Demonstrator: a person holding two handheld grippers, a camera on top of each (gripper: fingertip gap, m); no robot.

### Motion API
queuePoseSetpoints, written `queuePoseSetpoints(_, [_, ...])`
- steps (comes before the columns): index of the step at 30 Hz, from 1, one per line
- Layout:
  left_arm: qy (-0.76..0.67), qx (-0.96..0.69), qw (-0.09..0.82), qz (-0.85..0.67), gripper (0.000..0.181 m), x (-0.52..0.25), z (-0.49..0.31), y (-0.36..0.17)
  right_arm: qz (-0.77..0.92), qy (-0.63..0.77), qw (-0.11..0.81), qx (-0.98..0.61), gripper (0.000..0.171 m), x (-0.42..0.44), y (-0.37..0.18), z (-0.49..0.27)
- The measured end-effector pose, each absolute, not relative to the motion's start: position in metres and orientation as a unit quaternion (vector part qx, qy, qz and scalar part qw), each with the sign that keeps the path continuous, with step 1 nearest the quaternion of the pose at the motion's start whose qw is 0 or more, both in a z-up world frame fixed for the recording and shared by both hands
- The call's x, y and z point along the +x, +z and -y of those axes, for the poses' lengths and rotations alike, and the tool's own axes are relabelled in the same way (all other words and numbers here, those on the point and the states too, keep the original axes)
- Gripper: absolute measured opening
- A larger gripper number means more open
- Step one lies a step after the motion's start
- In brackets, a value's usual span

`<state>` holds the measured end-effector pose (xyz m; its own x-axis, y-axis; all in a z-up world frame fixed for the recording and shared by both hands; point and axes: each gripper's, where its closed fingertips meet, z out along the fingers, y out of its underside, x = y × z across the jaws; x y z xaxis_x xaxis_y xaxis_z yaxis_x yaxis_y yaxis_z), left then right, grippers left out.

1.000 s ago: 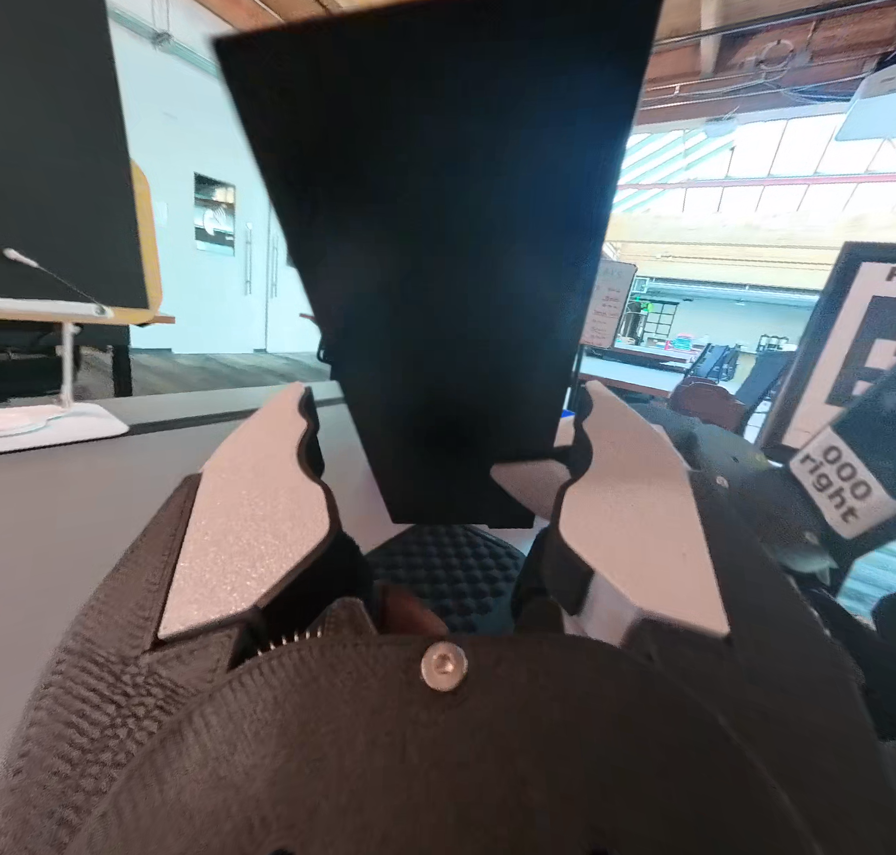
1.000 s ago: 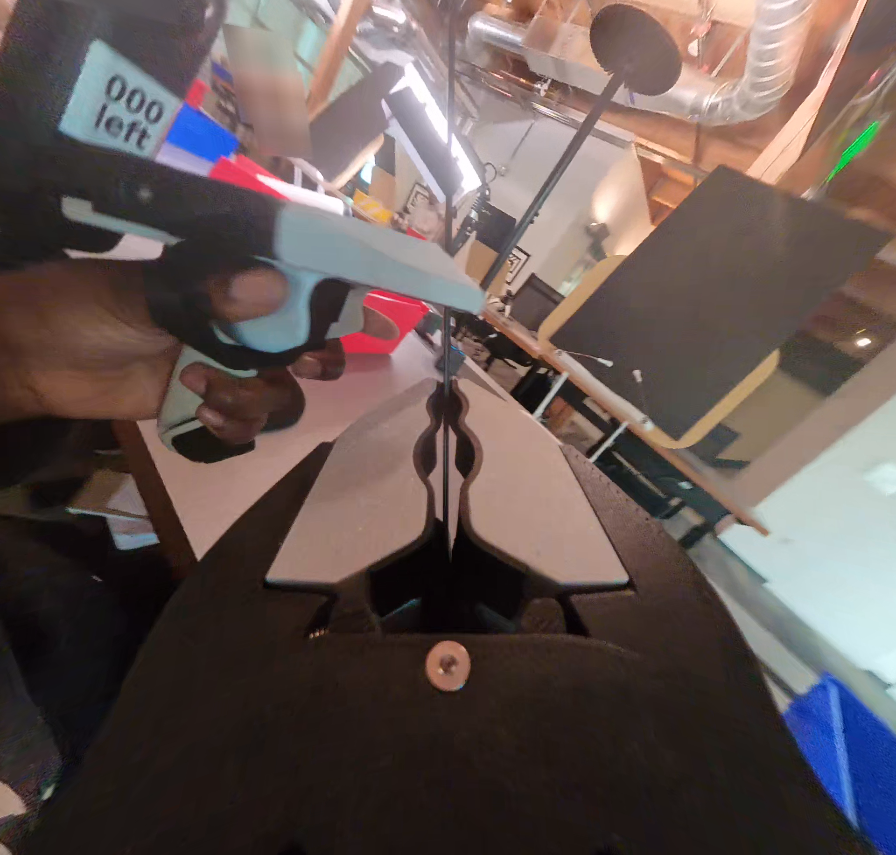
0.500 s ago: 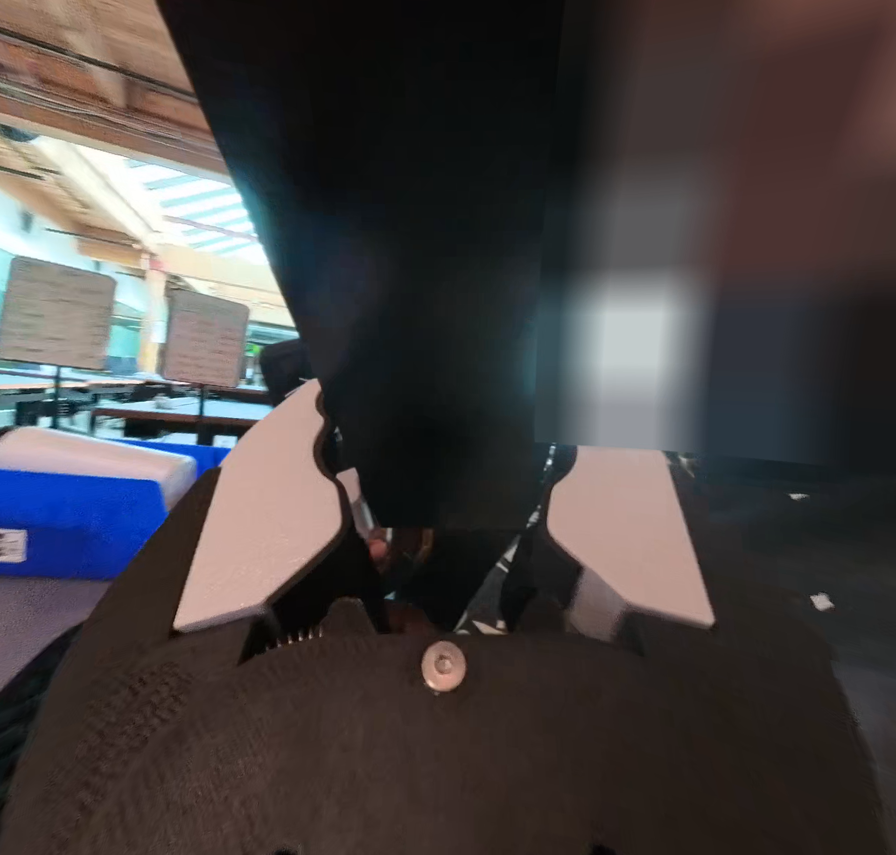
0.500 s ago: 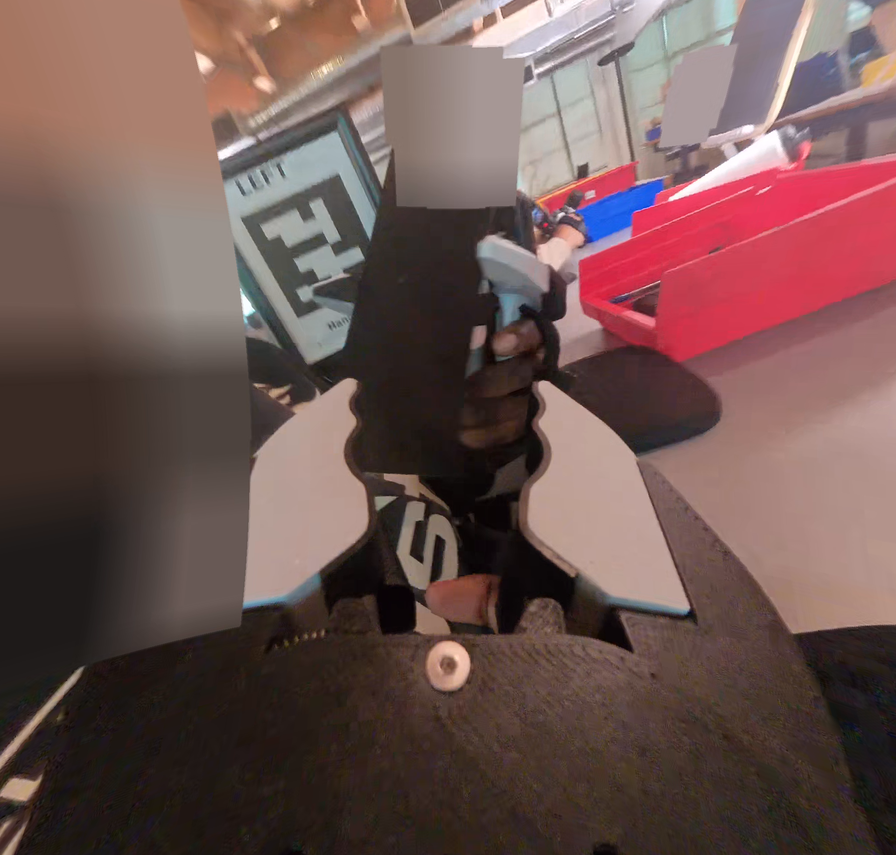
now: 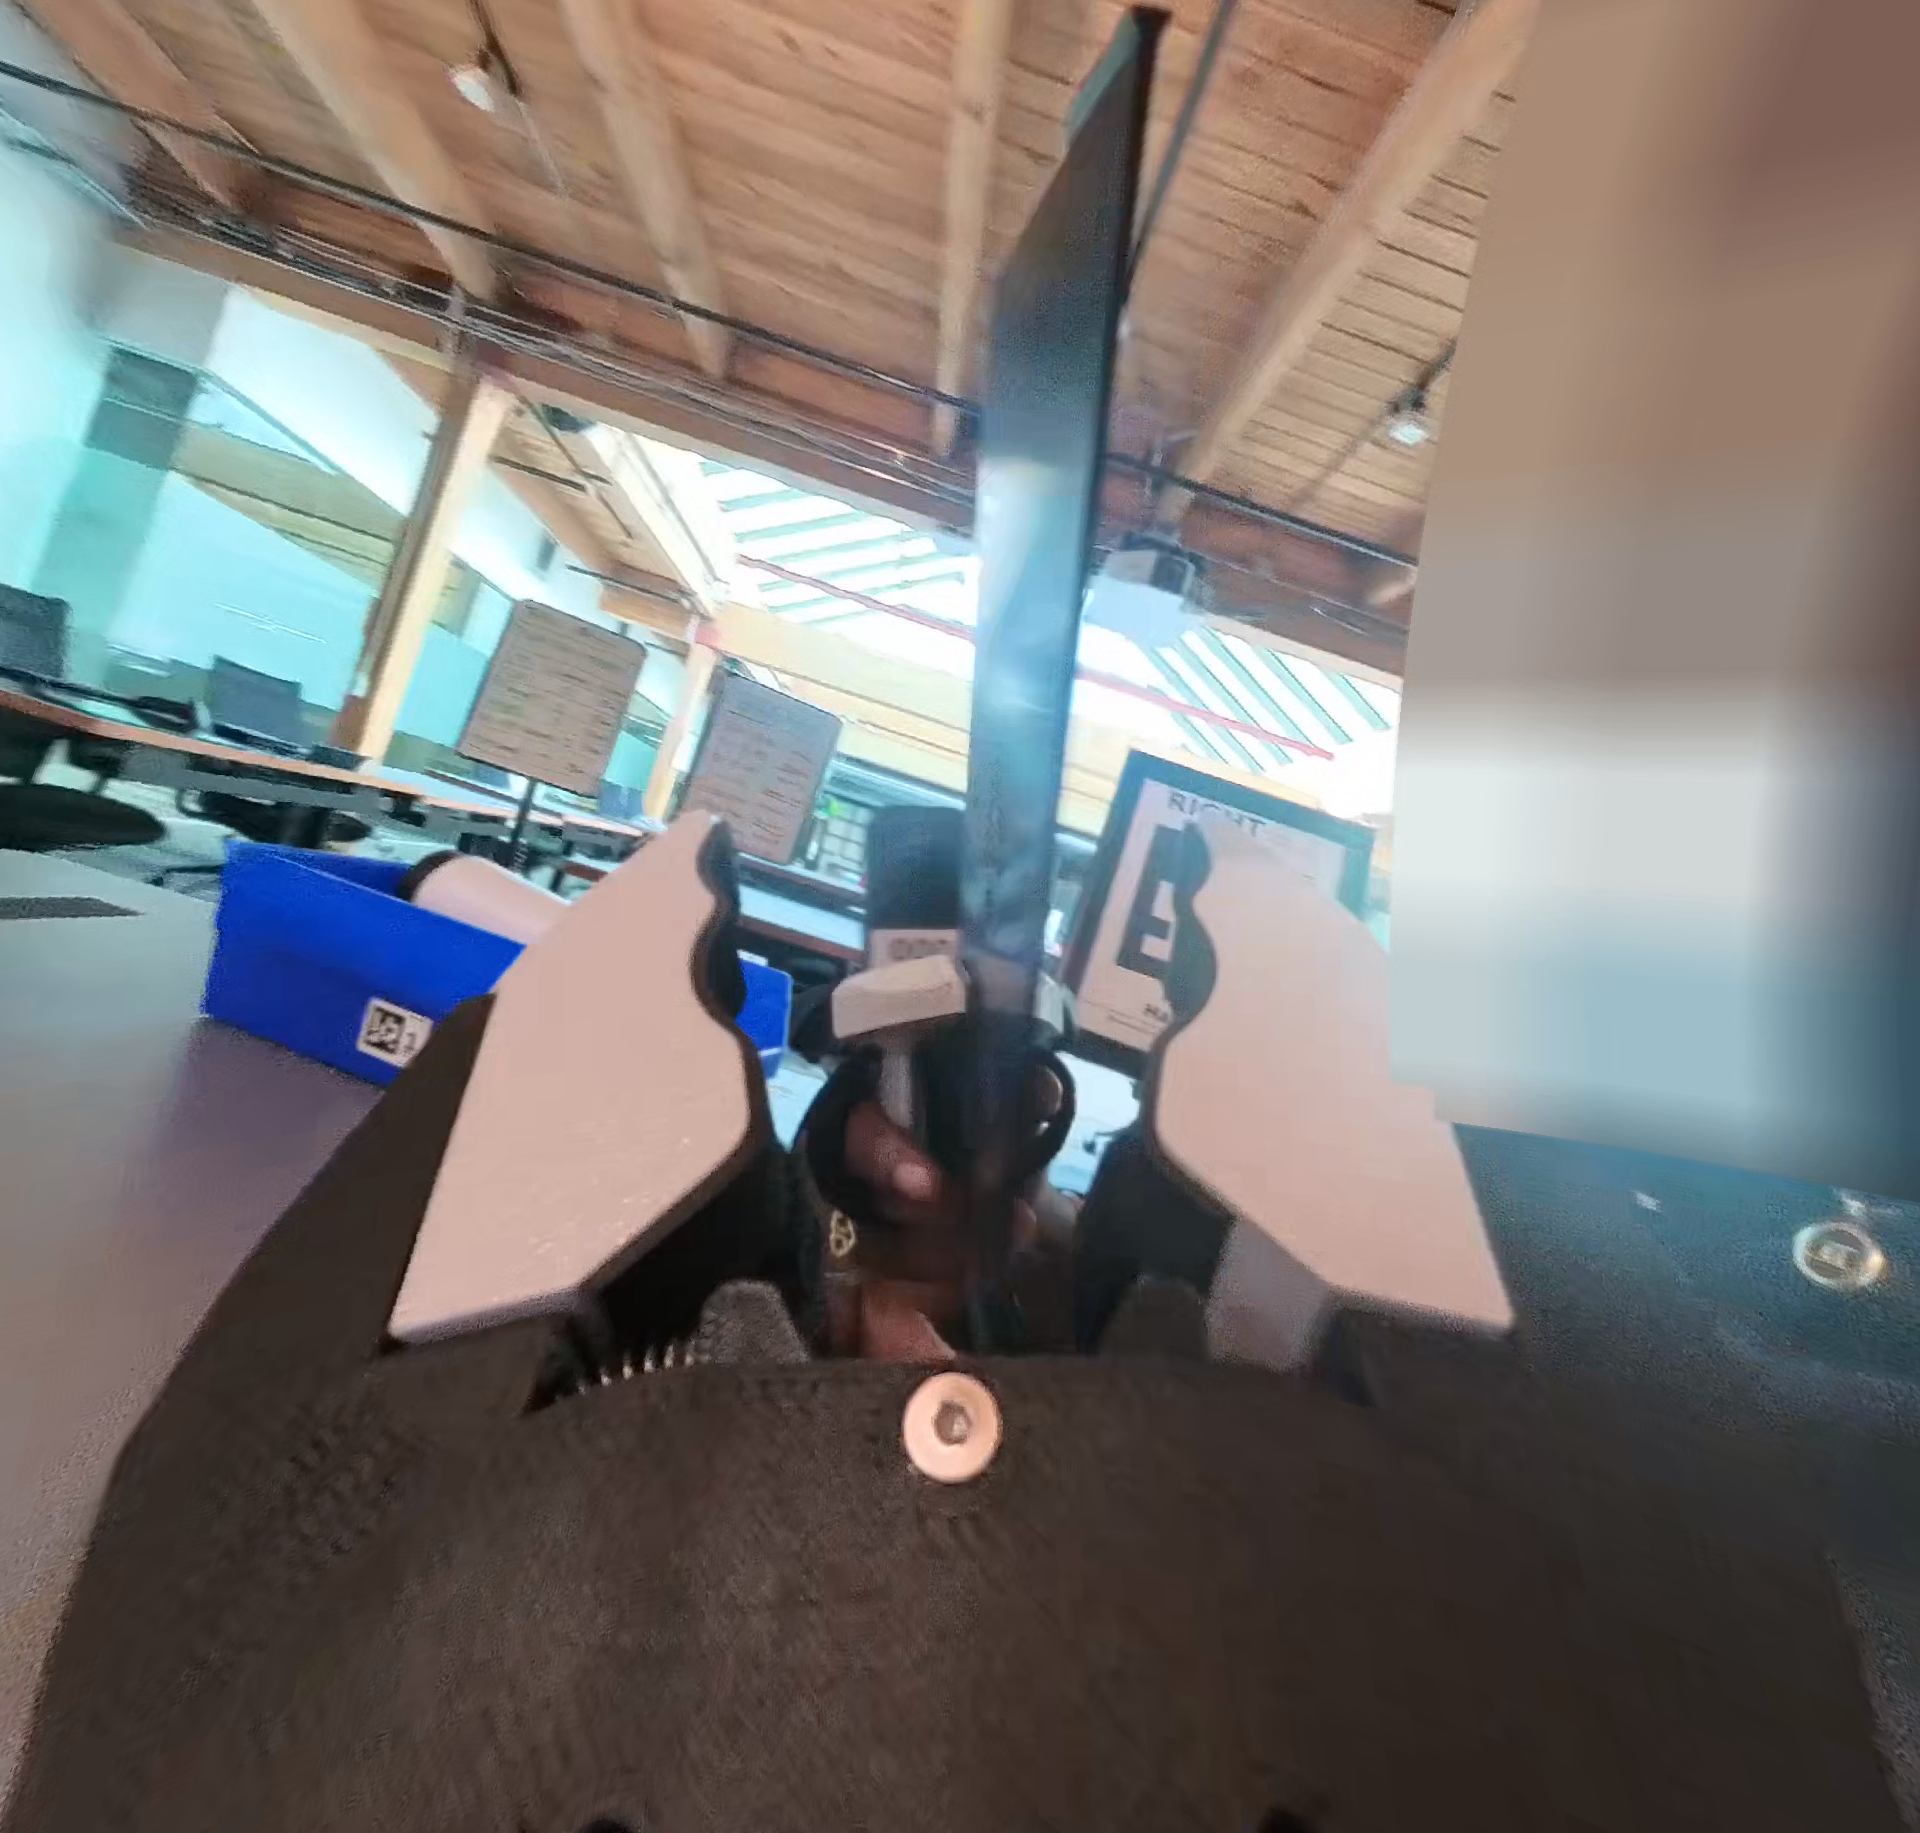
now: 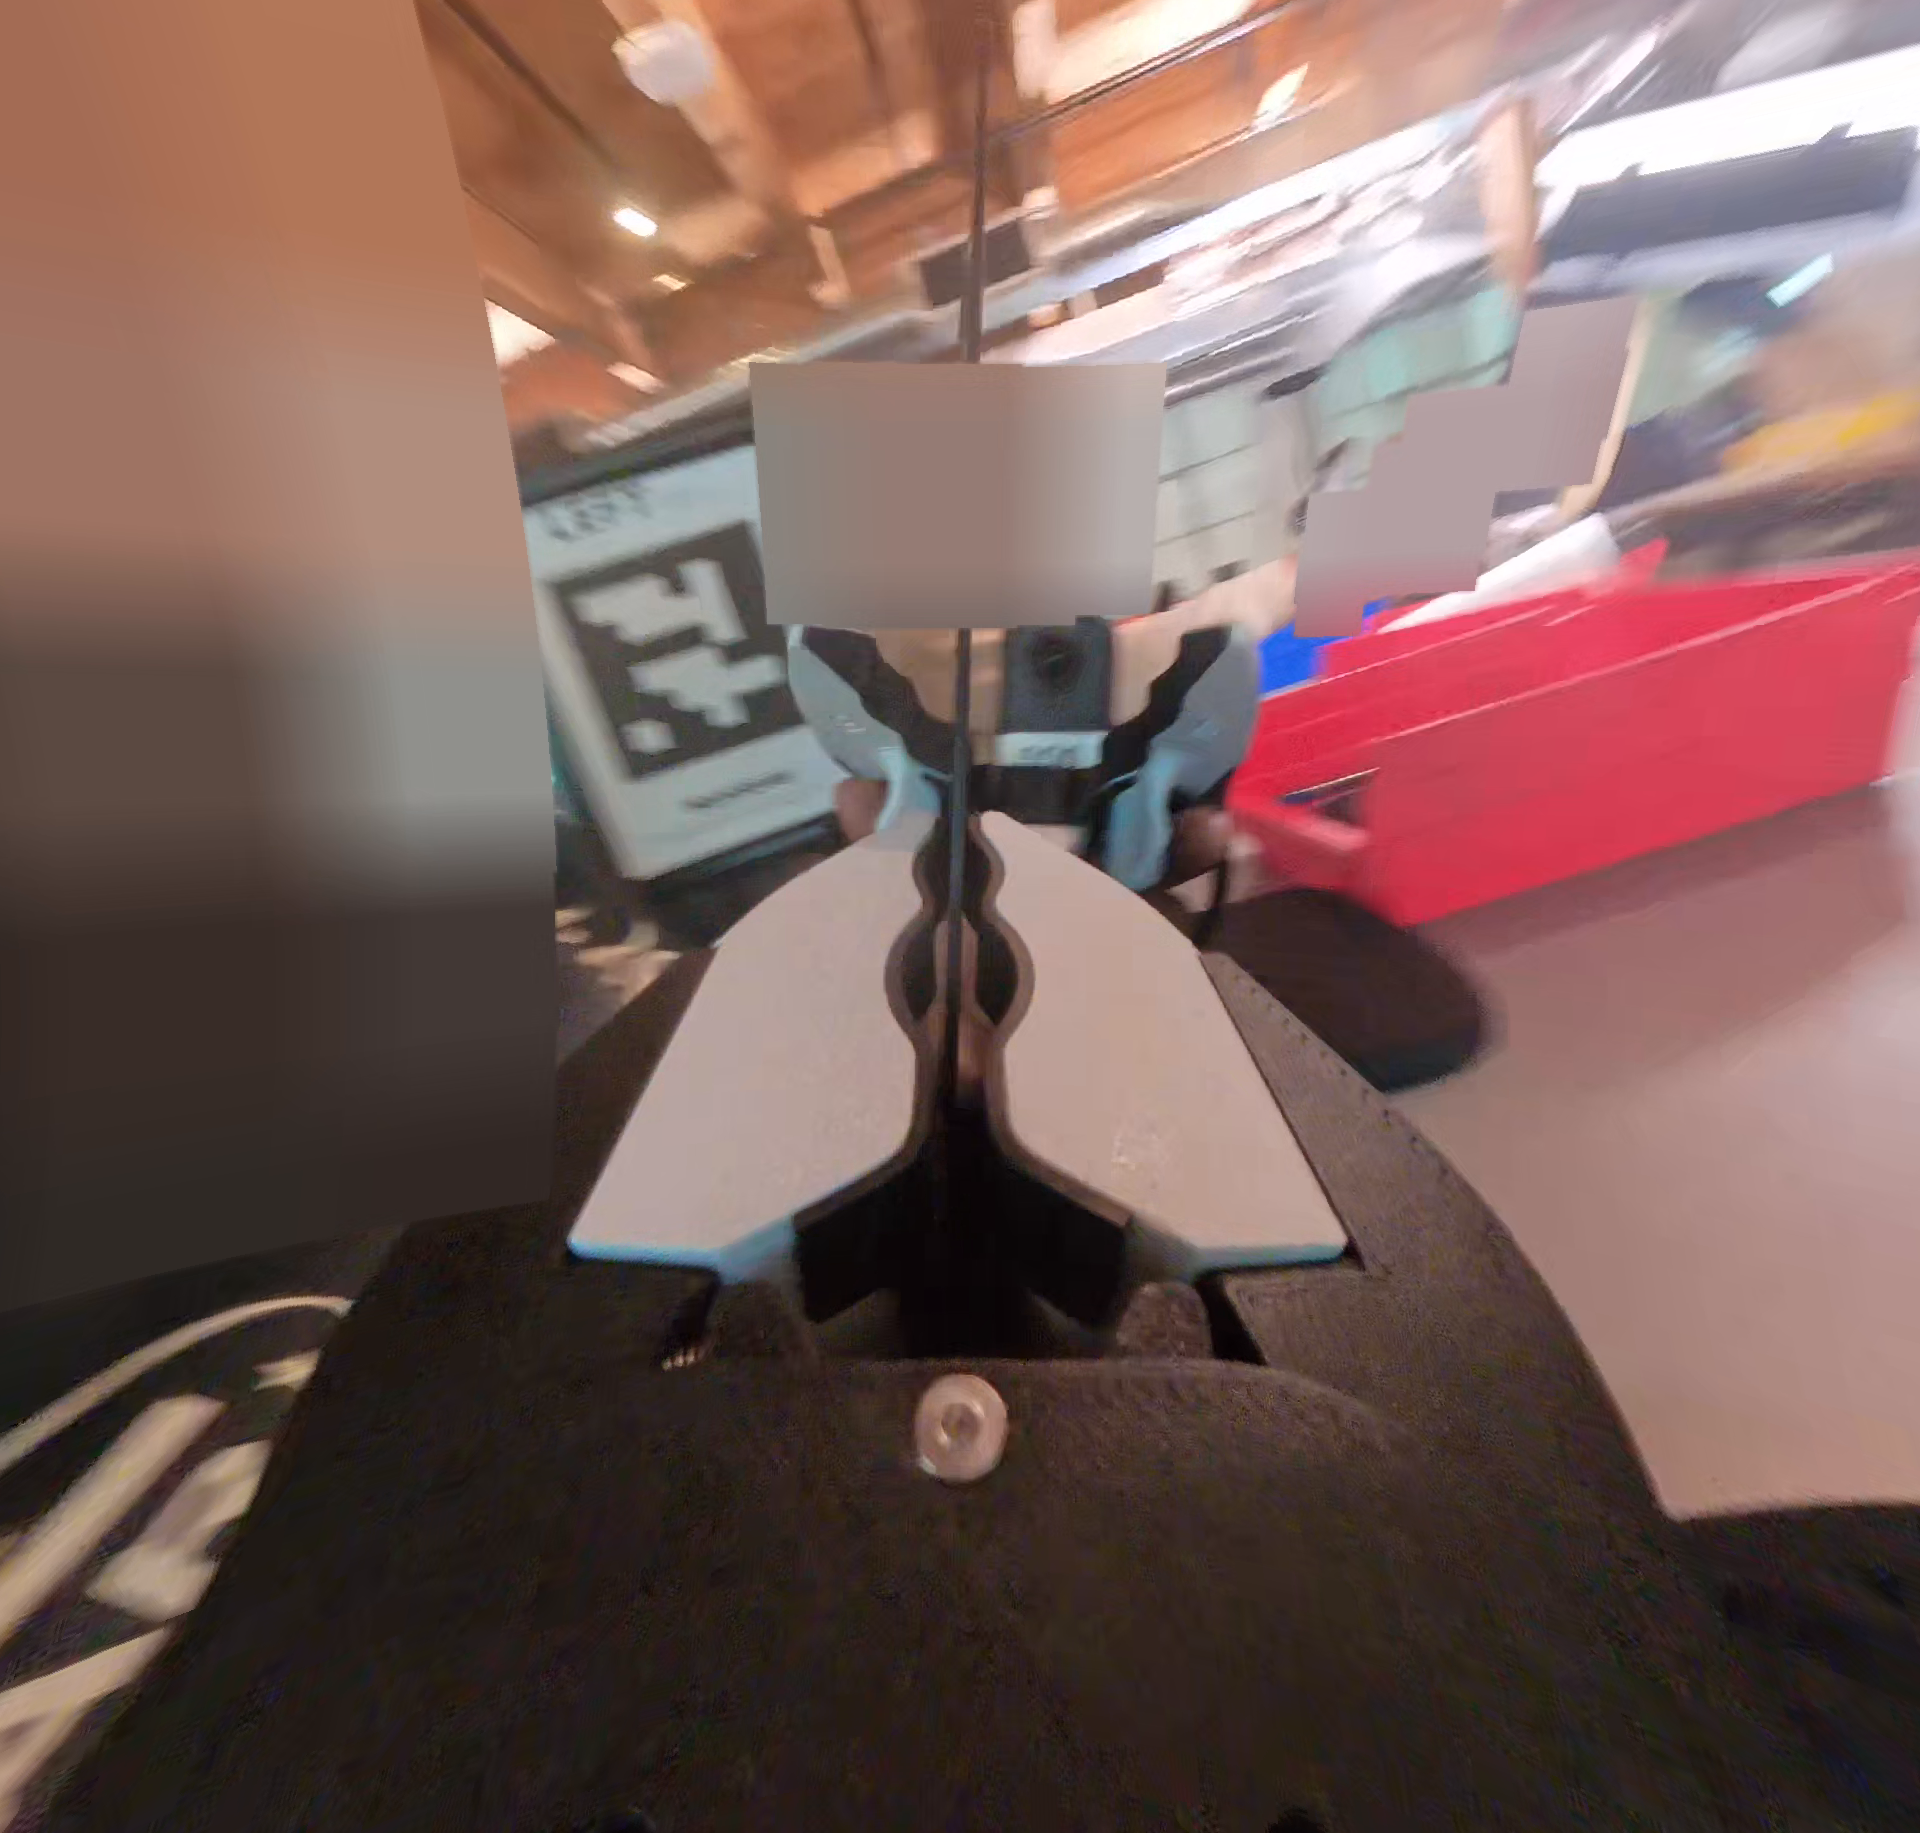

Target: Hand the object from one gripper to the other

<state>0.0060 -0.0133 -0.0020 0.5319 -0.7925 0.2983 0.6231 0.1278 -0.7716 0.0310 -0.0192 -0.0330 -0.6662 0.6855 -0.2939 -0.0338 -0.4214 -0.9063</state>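
A thin black plate (image 5: 1049, 484) stands upright, seen almost edge-on in the left wrist view. My left gripper (image 5: 956, 838) is open, with its grey fingers wide apart on either side of the plate's lower part and not touching it. Farther off, my right gripper (image 5: 971, 994) holds the plate from the opposite side. In the right wrist view my right gripper (image 6: 958, 827) is shut on the plate (image 6: 961, 734), which shows as a thin dark line. The open left gripper (image 6: 1023, 713) faces it just beyond.
A blue bin (image 5: 343, 973) with a white roll sits left on the grey table (image 6: 1662, 1108). A red bin (image 6: 1558, 744) and a black round mat (image 6: 1351, 994) lie to the right. A black-and-white marker board (image 6: 675, 661) stands behind.
In the left wrist view the plate has turned from face-on to nearly edge-on. My right gripper's fingers were apart half a second ago and are now closed on it. The left gripper stays open.
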Motion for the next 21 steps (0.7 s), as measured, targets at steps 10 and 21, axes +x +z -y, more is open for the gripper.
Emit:
queuePoseSetpoints(10, [-0.433, -0.460, 0.761, -0.147, 0.002, 0.016, 0.022, 0.001, 0.497, 0.709, 0.378, -0.328, 0.003, 0.032, -0.021, 0.018])
queuePoseSetpoints(21, [-0.362, -0.491, 0.789, -0.078, 0.044, -0.006, 0.004, 0.001, 0.530, 0.629, 0.461, -0.334, 0.002, 0.027, -0.028, 0.004])
